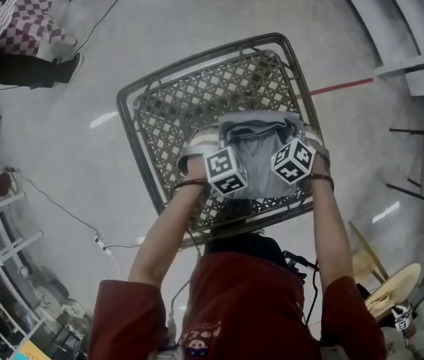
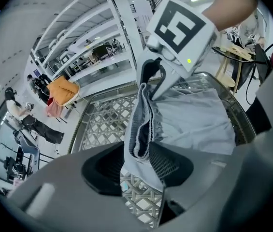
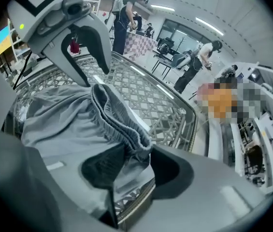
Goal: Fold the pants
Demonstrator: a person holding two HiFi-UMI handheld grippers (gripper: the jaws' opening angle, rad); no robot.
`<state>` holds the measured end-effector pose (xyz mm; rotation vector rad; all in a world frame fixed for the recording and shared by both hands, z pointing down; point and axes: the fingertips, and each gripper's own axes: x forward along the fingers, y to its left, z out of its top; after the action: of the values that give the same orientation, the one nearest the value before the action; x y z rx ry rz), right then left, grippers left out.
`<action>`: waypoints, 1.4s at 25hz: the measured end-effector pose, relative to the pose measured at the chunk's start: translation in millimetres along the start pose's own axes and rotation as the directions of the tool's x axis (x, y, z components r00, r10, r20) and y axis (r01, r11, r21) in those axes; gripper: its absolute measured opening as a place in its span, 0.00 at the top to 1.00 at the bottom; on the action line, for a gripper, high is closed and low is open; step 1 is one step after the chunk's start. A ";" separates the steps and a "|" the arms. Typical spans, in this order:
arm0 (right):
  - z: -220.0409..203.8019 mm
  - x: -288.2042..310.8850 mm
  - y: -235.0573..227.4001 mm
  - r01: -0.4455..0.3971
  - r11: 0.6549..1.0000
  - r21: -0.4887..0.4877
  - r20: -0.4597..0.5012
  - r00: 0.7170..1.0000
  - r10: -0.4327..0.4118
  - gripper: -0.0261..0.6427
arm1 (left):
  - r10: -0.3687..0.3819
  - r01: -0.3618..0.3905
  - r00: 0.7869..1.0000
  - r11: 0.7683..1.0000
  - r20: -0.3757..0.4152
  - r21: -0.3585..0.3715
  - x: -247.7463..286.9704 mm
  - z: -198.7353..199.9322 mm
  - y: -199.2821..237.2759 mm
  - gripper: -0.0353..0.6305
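pants (image 1: 260, 145): near edge hidden under both marker cubes (image 1: 225, 171), head view
counter (image 1: 196, 103): near rim behind person's head (image 1: 234, 214)

Metal lattice table (image 1: 168, 118) on pale floor (image 1: 196, 13), red line (image 1: 339, 88) beyond, perhaps a checkered tablecloth (image 1: 28, 17) far left

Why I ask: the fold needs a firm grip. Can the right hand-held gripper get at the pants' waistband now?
Likely yes: the waistband lies between the parted jaws of the right hand-held gripper, nothing covers it, and the left hand-held gripper is off at its other end.
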<state>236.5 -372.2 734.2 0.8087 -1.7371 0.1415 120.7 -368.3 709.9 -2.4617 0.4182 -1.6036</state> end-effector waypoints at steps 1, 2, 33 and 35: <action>0.1 0.7 -0.7 0.000 1.000 0.008 0.000 1.000 0.000 0.73 | -0.002 0.002 1.000 1.000 -0.010 0.019 3.9 -2.0 -2.2 0.69; 0.2 2.1 -0.6 0.000 1.000 0.013 0.001 1.000 0.000 0.72 | 0.000 0.000 1.000 0.999 -0.022 0.034 8.9 -5.0 -3.3 0.69; 27.7 -119.2 -22.1 0.057 0.939 0.340 0.315 0.934 -0.171 0.72 | 0.358 -0.307 0.930 0.880 0.082 -0.363 -70.8 43.3 20.4 0.73; 27.8 -156.8 -15.5 0.063 0.917 0.393 0.388 0.893 -0.227 0.72 | 0.394 -0.307 0.914 0.827 0.096 -0.471 -95.8 51.3 2.2 0.73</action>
<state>239.6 -328.1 580.4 1.3290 -2.0838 0.2064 130.8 -339.6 605.6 -2.6020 1.2546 -1.2060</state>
